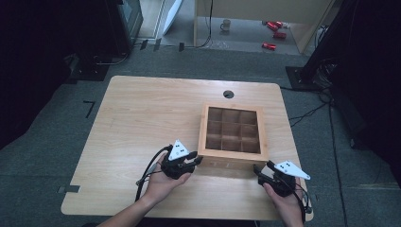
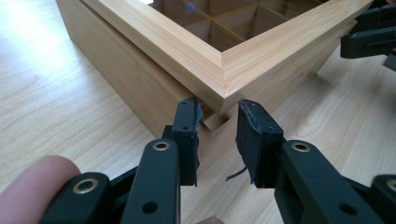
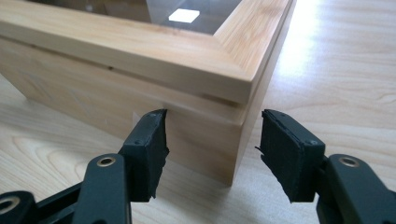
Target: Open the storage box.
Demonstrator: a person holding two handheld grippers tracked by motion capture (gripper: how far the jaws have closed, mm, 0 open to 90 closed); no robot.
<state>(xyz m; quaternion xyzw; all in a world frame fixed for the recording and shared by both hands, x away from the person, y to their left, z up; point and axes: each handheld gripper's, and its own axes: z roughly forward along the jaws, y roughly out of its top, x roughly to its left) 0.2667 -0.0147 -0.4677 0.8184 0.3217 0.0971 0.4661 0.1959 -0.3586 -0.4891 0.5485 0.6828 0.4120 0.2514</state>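
While both grippers flank box (image 1: 233, 153) corners, fingers (image 3: 148, 149) gape.

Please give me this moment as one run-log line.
scene: box on table, lid shut | left gripper: open, at near-left corner | right gripper: open, at near-right corner | held: nothing

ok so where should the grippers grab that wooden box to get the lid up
Judging from its shape, take the lid by its overhanging front lip, at the two near corners, coming in from the person's side. The lid's frame juts past the wooden box wall there, leaving a seam to catch under. The left gripper and right gripper are both open, each straddling a near corner.
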